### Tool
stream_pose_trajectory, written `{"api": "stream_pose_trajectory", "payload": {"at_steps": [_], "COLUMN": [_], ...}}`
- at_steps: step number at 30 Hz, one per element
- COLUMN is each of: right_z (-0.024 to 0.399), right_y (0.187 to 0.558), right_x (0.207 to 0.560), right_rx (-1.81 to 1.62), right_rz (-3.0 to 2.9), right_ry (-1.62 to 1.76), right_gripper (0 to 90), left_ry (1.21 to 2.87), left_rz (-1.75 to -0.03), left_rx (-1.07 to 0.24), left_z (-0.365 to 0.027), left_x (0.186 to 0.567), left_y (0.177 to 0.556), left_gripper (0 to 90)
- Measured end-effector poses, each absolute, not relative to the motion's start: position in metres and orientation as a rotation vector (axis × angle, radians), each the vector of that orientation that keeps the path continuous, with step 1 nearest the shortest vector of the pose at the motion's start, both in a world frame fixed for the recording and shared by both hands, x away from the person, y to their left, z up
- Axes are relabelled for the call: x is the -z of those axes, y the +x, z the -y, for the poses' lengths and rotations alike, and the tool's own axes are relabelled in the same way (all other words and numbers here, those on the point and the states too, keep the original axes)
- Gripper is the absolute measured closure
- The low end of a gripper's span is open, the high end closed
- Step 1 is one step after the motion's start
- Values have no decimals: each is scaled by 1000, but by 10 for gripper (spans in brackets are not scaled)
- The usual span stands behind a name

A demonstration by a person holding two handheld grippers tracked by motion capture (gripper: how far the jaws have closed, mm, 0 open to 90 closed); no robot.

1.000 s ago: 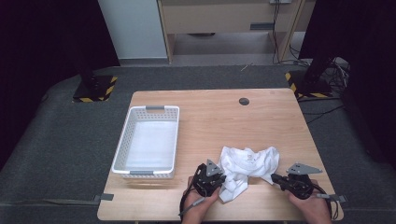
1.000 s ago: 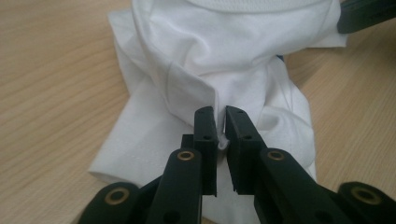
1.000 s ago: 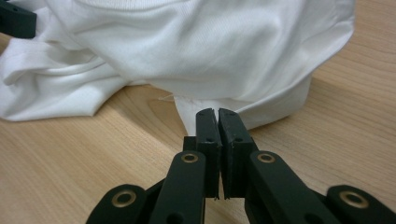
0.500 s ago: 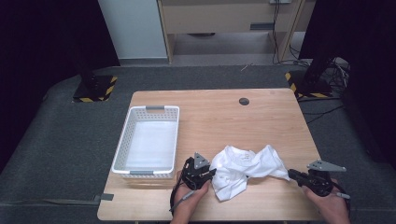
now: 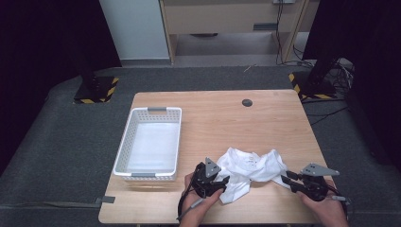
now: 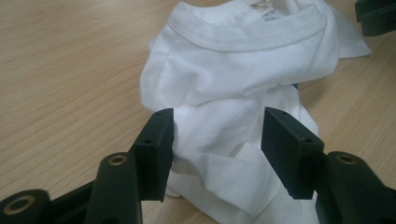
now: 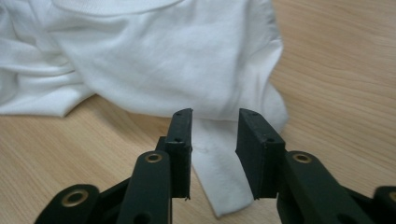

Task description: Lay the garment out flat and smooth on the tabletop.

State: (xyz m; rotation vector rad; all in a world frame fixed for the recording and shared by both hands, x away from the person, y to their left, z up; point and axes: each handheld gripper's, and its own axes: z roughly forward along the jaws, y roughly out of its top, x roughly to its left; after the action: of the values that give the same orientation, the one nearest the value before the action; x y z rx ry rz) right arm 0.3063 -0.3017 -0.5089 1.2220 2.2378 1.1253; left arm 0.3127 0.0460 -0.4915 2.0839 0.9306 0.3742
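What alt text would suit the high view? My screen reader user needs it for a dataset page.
A crumpled white T-shirt lies near the front edge of a wooden table, with a person's left tool and right tool at either end of it, jaws open after just letting go. An empty white basket sits to the left of the shirt.

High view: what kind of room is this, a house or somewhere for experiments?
Probably a lab or test room, not a house. The wooden table stands on grey floor mats, yellow-and-black striped stand bases sit beside it, loose cables trail behind, and dark curtains hang around.
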Motion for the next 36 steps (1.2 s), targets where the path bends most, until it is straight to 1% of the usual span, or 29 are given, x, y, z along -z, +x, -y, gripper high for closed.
{"api": "stream_pose_trajectory", "payload": {"at_steps": [2, 4, 5, 6, 7, 8, 11, 12, 14, 20, 21, 23, 27, 32, 36], "right_z": [296, 291, 289, 288, 286, 285, 283, 283, 282, 284, 285, 286, 290, 305, 318], "right_y": [306, 306, 306, 307, 307, 308, 309, 309, 309, 309, 310, 311, 309, 306, 307], "right_x": [512, 516, 518, 520, 522, 523, 527, 528, 530, 530, 530, 529, 520, 510, 507], "right_rx": [-1104, -1074, -1061, -1050, -1033, -1022, -996, -987, -981, -966, -969, -975, -1011, -1044, -1062], "right_rz": [-2263, -2287, -2299, -2301, -2303, -2309, -2306, -2307, -2314, -2306, -2303, -2305, -2295, -2269, -2244], "right_ry": [1207, 1191, 1190, 1183, 1184, 1183, 1175, 1176, 1166, 1158, 1165, 1173, 1167, 1186, 1220], "right_gripper": [598, 572, 561, 551, 549, 549, 593, 618, 655, 856, 869, 877, 879, 880, 880], "left_ry": [2104, 2131, 2147, 2165, 2173, 2169, 2173, 2185, 2186, 2157, 2157, 2147, 2127, 2066, 2056], "left_rz": [-922, -914, -909, -899, -900, -904, -896, -881, -883, -908, -906, -903, -898, -930, -964], "left_rx": [-363, -343, -329, -320, -327, -329, -340, -356, -361, -327, -325, -321, -327, -340, -346], "left_z": [-43, -40, -39, -37, -35, -35, -33, -30, -29, -30, -30, -32, -35, -50, -60], "left_x": [498, 504, 507, 509, 510, 511, 512, 515, 517, 521, 520, 516, 508, 495, 497], "left_y": [313, 314, 315, 315, 316, 316, 316, 315, 316, 319, 319, 318, 317, 320, 328], "left_gripper": [412, 409, 418, 471, 492, 492, 522, 558, 596, 741, 756, 776, 784, 800, 801]}}
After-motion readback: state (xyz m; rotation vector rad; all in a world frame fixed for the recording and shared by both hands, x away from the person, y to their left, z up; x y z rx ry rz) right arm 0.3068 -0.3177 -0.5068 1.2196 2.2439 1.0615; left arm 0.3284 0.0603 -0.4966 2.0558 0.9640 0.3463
